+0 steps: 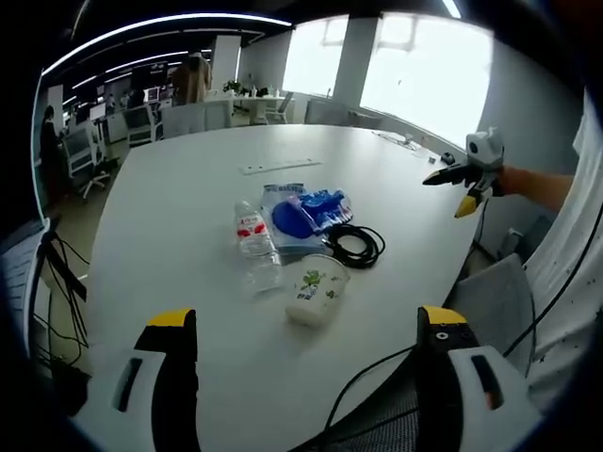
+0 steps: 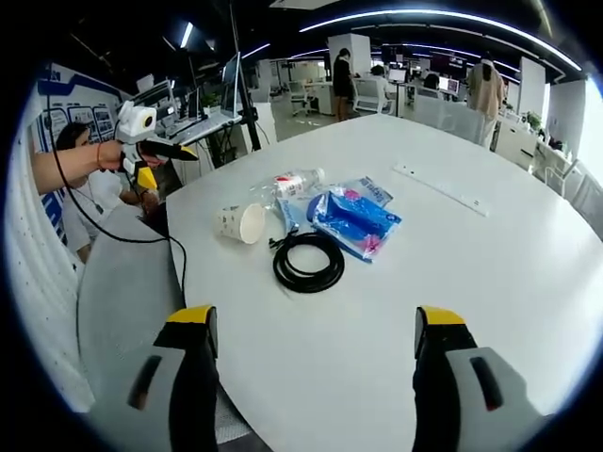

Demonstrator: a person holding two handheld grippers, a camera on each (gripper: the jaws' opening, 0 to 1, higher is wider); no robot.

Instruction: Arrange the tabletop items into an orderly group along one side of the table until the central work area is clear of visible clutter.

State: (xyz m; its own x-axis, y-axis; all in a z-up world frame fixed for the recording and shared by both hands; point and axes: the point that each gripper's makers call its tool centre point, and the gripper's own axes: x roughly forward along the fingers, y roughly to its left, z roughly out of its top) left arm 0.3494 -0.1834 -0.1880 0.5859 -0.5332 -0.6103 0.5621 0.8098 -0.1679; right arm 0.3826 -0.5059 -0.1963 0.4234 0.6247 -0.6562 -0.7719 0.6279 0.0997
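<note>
A small cluster lies mid-table on the white round table (image 1: 188, 217): a clear water bottle (image 1: 254, 240) on its side, a paper cup (image 1: 316, 292) tipped over, a coiled black cable (image 1: 356, 245) and a blue packet (image 1: 301, 217). In the right gripper view the same cup (image 2: 240, 223), bottle (image 2: 292, 182), cable (image 2: 308, 262) and packet (image 2: 353, 217) lie ahead. My left gripper (image 1: 303, 318) is open, short of the cup. My right gripper (image 2: 313, 318) is open, short of the cable. Each is held in a hand off the table's edge: right gripper (image 1: 448, 193), left gripper (image 2: 165, 162).
A thin white strip (image 2: 441, 188) lies flat on the table beyond the cluster. A grey chair (image 2: 122, 273) stands against the near edge. Black cords trail from the grippers. Office desks, chairs and people fill the room behind.
</note>
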